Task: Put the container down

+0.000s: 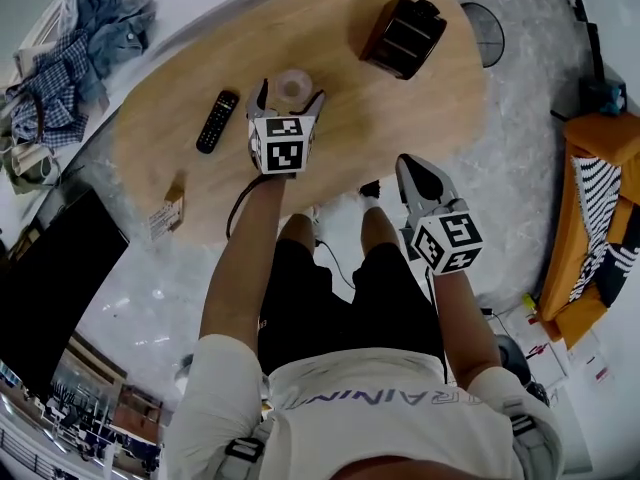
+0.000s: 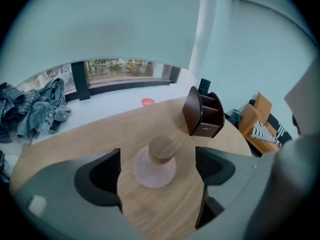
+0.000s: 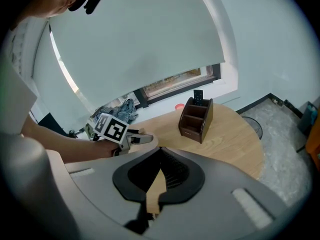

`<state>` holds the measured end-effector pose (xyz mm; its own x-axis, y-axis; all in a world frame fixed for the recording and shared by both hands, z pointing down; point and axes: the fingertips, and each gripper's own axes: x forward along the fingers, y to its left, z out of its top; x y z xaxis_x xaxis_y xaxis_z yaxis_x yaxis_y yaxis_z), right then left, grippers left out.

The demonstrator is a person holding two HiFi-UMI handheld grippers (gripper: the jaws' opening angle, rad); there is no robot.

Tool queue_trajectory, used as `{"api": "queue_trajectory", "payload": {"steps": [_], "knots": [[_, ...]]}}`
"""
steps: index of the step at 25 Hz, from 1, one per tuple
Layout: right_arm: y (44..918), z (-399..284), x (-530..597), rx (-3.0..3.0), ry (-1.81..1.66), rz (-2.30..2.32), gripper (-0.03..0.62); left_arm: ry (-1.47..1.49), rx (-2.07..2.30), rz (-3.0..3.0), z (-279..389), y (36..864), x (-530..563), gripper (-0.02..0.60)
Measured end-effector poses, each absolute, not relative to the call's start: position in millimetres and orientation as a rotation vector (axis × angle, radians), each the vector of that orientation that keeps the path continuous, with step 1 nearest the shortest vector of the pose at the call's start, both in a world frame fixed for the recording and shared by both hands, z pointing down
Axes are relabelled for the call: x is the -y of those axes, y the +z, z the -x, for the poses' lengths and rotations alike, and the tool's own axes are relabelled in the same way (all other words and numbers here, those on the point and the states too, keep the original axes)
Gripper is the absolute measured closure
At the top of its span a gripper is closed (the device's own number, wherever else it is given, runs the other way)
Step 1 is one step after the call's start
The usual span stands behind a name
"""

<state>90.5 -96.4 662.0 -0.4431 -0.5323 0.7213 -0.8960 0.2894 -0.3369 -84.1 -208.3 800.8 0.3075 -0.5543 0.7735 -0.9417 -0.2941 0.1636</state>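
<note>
The container (image 1: 293, 85) is a small clear glass jar with a round wooden stopper, standing upright on the oval wooden table (image 1: 420, 108). My left gripper (image 1: 291, 99) is open, one jaw on each side of the jar with a gap to both. In the left gripper view the container (image 2: 156, 161) stands free between the dark fingers (image 2: 100, 176), and the left gripper (image 2: 157, 155) touches nothing. My right gripper (image 1: 408, 166) hangs off the table's near edge, shut and empty. The right gripper (image 3: 160, 156) shows its tips meeting.
A dark brown desk organizer (image 1: 405, 34) stands at the table's far right. A black remote (image 1: 217, 120) lies left of the jar and a small card (image 1: 167, 211) lies near the table's left edge. Clothes (image 1: 85, 48) are piled far left; an orange sofa (image 1: 600, 218) stands at the right.
</note>
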Motion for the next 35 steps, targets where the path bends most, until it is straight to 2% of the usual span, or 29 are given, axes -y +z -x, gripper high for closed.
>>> {"api": "queue_trajectory", "payload": {"steps": [7, 9, 10, 11, 13, 17, 22, 26, 35], "knots": [[613.3, -88.7, 98.3, 2.197, 0.959, -1.215, 0.577, 0.626, 1.417, -1.928, 98.6, 692.6, 178.3, 0.136], [595.6, -86.1, 99.3, 2.235, 0.935, -1.184, 0.577, 0.574, 1.492, -1.935, 106.4, 653.7, 168.2, 0.211], [585.7, -83.9, 99.7, 2.259, 0.921, -1.166, 0.577, 0.557, 1.546, -1.939, 112.8, 633.9, 161.6, 0.293], [574.8, -81.0, 101.3, 2.288, 0.903, -1.148, 0.577, 0.542, 1.605, -1.939, 120.3, 614.5, 155.0, 0.350], [551.5, -76.1, 108.2, 2.351, 0.857, -1.116, 0.577, 0.504, 1.712, -1.929, 133.7, 577.2, 142.7, 0.417], [505.5, -77.0, 123.7, 2.451, 0.769, -1.106, 0.579, 0.452, 1.834, -1.919, 141.4, 511.6, 117.6, 0.456], [451.7, -76.3, 127.1, 2.480, 0.666, -1.072, 0.579, 0.337, 1.912, -1.866, 142.9, 437.3, 80.2, 0.537], [406.5, -78.6, 126.0, 2.484, 0.610, -1.034, 0.579, 0.277, 1.924, -1.878, 137.7, 387.4, 55.9, 0.580], [297.7, -92.3, 132.7, 2.655, 0.424, -1.010, 0.578, 0.146, 1.992, -1.953, 107.1, 273.2, 21.8, 0.580]]}}
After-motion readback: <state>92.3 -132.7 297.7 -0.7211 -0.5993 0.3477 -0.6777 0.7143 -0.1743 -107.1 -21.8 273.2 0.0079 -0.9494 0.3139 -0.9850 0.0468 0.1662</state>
